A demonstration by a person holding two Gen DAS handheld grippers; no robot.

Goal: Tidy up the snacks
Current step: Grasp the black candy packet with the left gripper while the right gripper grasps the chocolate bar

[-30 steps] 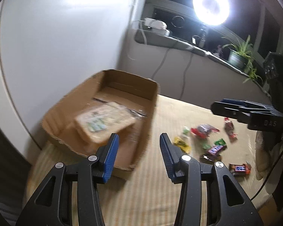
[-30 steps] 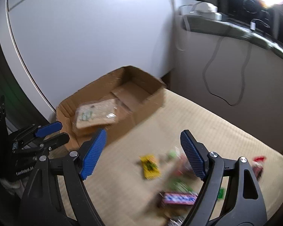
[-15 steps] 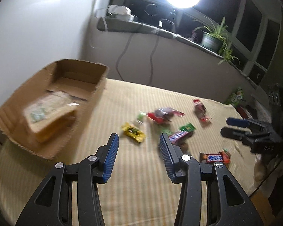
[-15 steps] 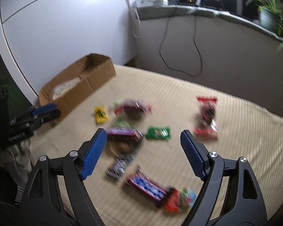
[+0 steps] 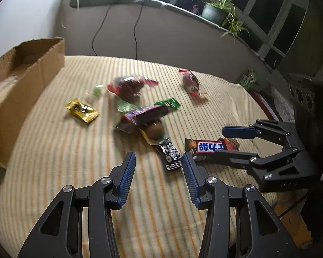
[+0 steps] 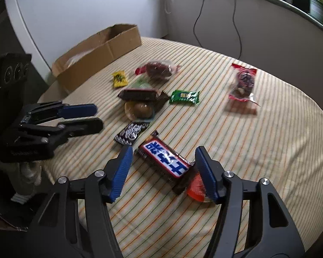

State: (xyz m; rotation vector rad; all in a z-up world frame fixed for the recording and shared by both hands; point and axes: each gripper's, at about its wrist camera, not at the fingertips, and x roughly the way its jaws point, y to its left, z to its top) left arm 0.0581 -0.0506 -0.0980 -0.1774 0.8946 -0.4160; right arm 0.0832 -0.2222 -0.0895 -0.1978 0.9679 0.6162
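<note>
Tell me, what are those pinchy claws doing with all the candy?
A person is sorting snacks on a striped bedspread. The open right gripper straddles a brown chocolate bar with a blue-and-white label, not gripping it. The open, empty left gripper hovers near a black-and-white wrapped bar. A brown cardboard box sits nearby.

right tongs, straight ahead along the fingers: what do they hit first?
Most likely the Snickers bar: it lies between the open right tongs, just ahead, on the striped cloth. Height above it is unclear.
</note>
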